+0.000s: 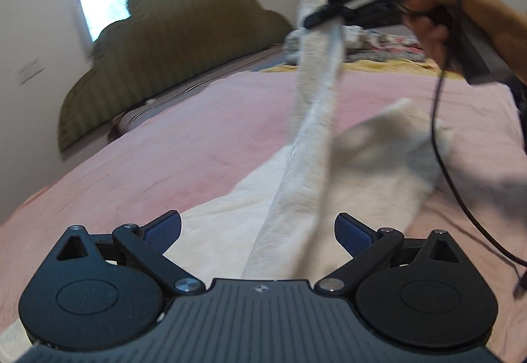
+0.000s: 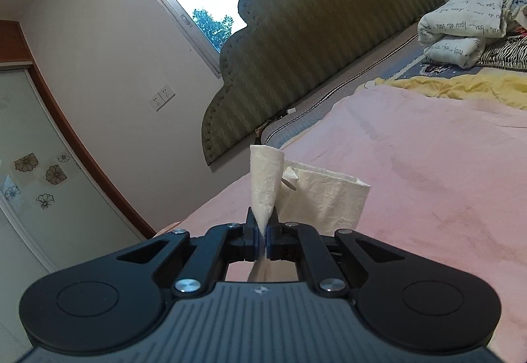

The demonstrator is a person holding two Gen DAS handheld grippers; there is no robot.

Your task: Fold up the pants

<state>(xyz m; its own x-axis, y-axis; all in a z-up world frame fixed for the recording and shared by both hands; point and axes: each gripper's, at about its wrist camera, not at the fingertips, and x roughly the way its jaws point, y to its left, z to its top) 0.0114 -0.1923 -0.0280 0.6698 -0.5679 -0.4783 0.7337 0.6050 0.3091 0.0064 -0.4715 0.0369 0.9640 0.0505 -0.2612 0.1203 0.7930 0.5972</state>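
Pants (image 1: 313, 139) are hanging from the pinching right hand-held gripper (image 2: 262, 233) at one o'clock, while the left hand-held gripper (image 1: 258, 228) is gaping wide.

black claw (image 1: 258, 231), blue pads (image 1: 163, 231), silver screws, ribbed grey housing, bare forearm.

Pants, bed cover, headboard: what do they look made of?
Pants: cream woven cloth, probably cotton or linen. Matte, with a crinkled texture, and limp where they hang from the right gripper.
Bed cover: pink soft fabric, matte, faintly creased and blotchy; possibly cotton.
Headboard: olive upholstery, likely ribbed fabric over padding. It has vertical channels and a stitched scalloped edge.
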